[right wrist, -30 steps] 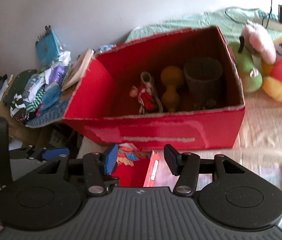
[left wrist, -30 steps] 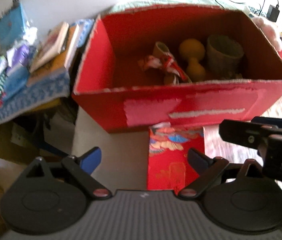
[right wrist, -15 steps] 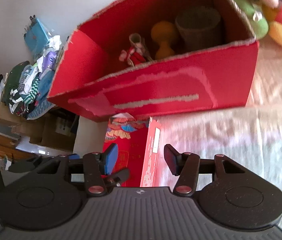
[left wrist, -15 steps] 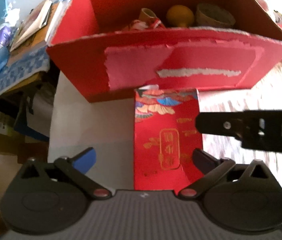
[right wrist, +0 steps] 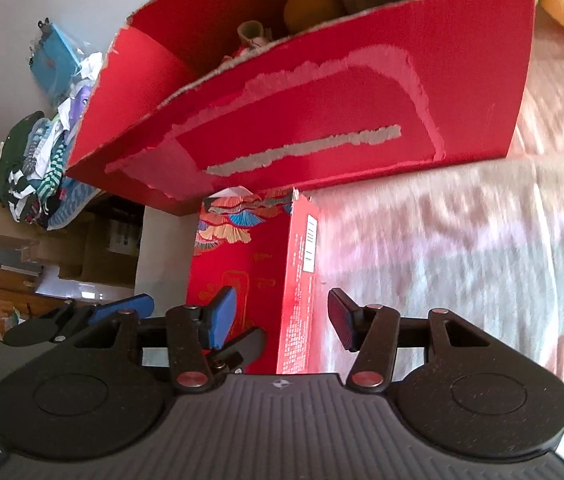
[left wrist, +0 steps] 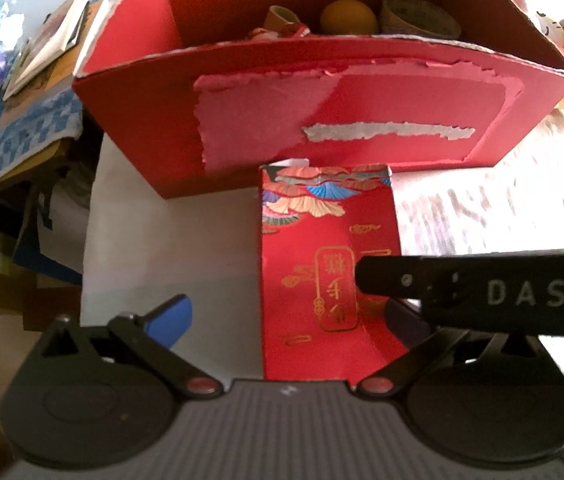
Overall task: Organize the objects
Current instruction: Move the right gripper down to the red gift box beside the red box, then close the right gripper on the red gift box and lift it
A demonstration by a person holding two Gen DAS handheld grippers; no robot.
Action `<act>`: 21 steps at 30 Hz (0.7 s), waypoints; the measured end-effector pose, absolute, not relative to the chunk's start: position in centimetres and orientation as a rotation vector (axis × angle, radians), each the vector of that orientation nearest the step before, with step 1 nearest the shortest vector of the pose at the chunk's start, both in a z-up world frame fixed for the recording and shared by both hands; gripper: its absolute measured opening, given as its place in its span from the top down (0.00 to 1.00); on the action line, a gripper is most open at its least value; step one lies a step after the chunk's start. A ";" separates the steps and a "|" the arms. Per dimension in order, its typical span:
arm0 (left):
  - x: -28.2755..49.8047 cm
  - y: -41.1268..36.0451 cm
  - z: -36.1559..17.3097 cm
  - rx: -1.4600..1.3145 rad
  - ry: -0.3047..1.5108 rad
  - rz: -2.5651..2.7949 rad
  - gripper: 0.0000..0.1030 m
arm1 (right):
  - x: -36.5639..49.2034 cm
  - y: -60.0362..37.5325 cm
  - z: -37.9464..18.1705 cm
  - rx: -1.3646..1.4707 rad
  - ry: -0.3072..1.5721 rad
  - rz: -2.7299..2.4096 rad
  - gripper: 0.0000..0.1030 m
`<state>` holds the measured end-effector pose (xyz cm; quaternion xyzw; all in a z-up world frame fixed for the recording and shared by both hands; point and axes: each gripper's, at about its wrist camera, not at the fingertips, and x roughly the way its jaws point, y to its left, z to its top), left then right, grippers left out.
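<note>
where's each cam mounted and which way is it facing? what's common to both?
Left wrist: on the left gripper, aimed steeply down at the flat red packet; its own fingers, the right gripper's arm crossing and a hand edge show.
Right wrist: on the right gripper, aimed down along the packet's side; its own fingers and the left gripper's blue finger show.
Shared: packet, big red box, both grippers open.
</note>
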<state>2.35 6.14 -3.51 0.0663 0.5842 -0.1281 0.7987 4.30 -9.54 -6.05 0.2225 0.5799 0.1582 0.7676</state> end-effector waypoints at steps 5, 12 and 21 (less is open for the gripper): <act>2.3 6.0 -3.6 0.120 1.268 -0.321 0.00 | 4.3 -9.3 -6.3 0.489 1.265 0.343 0.46; 1.9 5.9 -3.7 0.120 1.266 -0.364 0.00 | 4.2 -9.0 -6.8 0.519 1.279 0.344 0.50; 2.0 5.9 -5.2 0.122 1.312 -0.405 0.09 | 4.3 -8.8 -7.2 0.543 1.283 0.337 0.52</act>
